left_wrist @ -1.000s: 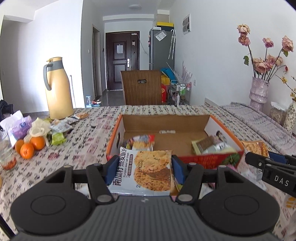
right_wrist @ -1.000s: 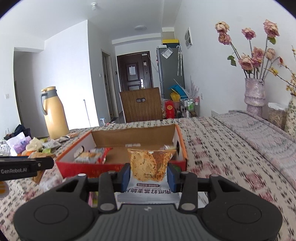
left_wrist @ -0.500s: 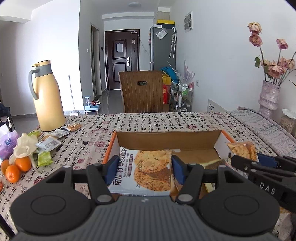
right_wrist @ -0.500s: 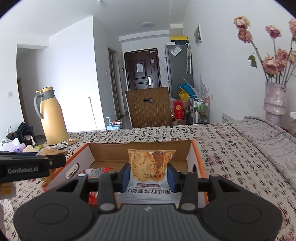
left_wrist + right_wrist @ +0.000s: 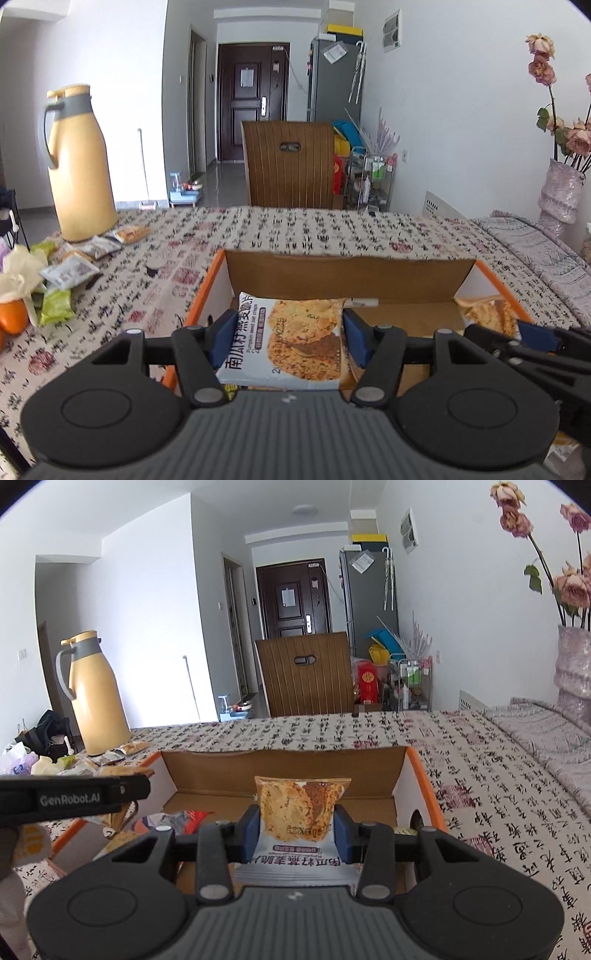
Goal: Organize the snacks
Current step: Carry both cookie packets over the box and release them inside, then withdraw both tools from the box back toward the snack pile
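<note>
Over box (image 5: 347, 273): both grippers (apparently clamped) hold packets.

Box (image 5: 406, 275) floor mostly hidden: left gripper (image 5: 288, 338) and its cracker packet (image 5: 291, 338) cover the near-left part in the left wrist view. In the right wrist view the right gripper (image 5: 297, 829) and its packet (image 5: 301, 808) block the box's middle. Loose wrappers (image 5: 173, 818) in the box's left end: print too small to read. Vase (image 5: 559, 195) right of the box cut by frame edge. Small print on both packets unreadable.
</note>
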`<state>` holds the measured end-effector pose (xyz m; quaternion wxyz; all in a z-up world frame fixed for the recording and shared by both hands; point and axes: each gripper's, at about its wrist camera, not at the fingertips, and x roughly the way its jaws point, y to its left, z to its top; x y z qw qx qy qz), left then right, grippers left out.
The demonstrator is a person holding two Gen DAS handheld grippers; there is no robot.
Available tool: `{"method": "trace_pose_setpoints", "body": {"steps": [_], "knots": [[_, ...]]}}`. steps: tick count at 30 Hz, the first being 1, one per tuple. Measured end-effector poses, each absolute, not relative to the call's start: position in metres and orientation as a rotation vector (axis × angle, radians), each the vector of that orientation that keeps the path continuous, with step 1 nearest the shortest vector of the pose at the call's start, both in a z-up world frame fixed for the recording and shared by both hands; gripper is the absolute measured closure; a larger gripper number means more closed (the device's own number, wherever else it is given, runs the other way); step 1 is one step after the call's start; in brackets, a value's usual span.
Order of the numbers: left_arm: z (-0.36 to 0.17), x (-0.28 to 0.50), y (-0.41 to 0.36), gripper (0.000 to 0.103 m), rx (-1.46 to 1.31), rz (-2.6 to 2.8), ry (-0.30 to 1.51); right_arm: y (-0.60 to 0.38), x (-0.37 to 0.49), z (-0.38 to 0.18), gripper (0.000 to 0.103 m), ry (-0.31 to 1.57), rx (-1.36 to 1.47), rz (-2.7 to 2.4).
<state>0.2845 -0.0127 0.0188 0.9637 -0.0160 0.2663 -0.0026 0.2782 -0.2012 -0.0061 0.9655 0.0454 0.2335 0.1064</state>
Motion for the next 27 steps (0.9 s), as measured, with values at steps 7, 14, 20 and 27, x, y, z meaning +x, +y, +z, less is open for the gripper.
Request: {"method": "trace_pose_setpoints", "body": {"steps": [7, 14, 20, 27], "knots": [[0.016, 0.278, -0.008, 0.019, -0.06, -0.012, 0.511, -0.205, 0.275, -0.008, 0.044, 0.475, 0.09, 0.184], [0.018, 0.277, -0.004, 0.0, -0.088, 0.039, 0.499, -0.213, 0.27, -0.003, 0.001, 0.443, 0.122, 0.17], [0.019, 0.276, -0.003, 0.0, -0.085, 0.035, 0.497, -0.214, 0.267, -0.001, 0.0, 0.433, 0.121, 0.167], [0.028, 0.272, -0.007, 0.0, -0.081, 0.04, 0.495, -0.213, 0.26, 0.009, 0.0, 0.401, 0.116, 0.167]]}}
